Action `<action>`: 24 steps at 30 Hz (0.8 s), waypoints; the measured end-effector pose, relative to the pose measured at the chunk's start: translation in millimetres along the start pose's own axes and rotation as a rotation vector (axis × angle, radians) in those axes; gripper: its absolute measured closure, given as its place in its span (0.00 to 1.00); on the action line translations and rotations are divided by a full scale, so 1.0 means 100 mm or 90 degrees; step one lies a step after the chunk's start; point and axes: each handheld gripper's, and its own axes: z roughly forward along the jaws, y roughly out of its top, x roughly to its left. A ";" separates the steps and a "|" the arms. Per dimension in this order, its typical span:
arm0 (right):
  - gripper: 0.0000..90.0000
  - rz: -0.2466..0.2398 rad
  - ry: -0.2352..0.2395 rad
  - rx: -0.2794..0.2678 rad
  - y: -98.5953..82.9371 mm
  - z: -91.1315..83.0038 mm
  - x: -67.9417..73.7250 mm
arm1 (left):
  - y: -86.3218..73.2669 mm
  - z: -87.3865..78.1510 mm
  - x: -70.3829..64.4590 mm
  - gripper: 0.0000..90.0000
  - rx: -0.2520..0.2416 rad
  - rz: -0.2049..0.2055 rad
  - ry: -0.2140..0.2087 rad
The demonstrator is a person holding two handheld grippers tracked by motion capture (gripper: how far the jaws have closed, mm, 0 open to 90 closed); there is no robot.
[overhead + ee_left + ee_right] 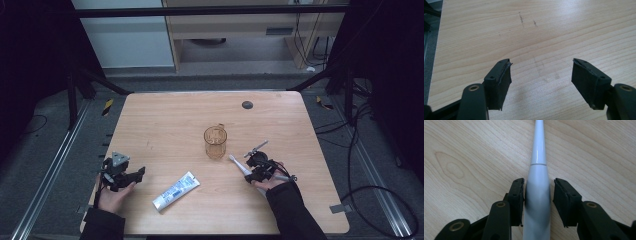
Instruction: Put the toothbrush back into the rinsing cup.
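Observation:
A white electric toothbrush [538,152] lies flat on the wooden table [165,120], its head [233,158] pointing toward an amber glass cup [215,142]. My right gripper [539,181] straddles its handle: the left pad touches it, the right pad stands a thin gap away, so it is open. In the high view that right gripper [251,172] sits just right of the cup. A white and blue toothpaste tube [176,190] lies near the front middle. My left gripper [139,173] hovers left of the tube; the left gripper [541,62] is wide open over bare wood.
A small dark round disc [247,104] is set in the table near its far edge. The person's hands and dark sleeves come in at the front corners. Cables [360,150] run over the floor to the right of the table.

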 end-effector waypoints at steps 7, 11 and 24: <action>0.71 0.001 0.000 0.007 0.00 0.02 0.00 | 0.00 0.00 0.00 0.34 0.002 0.000 0.001; 0.73 -0.001 -0.007 0.007 0.00 0.02 0.01 | 0.00 0.00 0.00 0.34 0.002 0.000 0.001; 0.75 0.030 -0.011 0.016 0.02 0.02 0.00 | 0.00 0.00 0.00 0.34 0.002 -0.001 0.001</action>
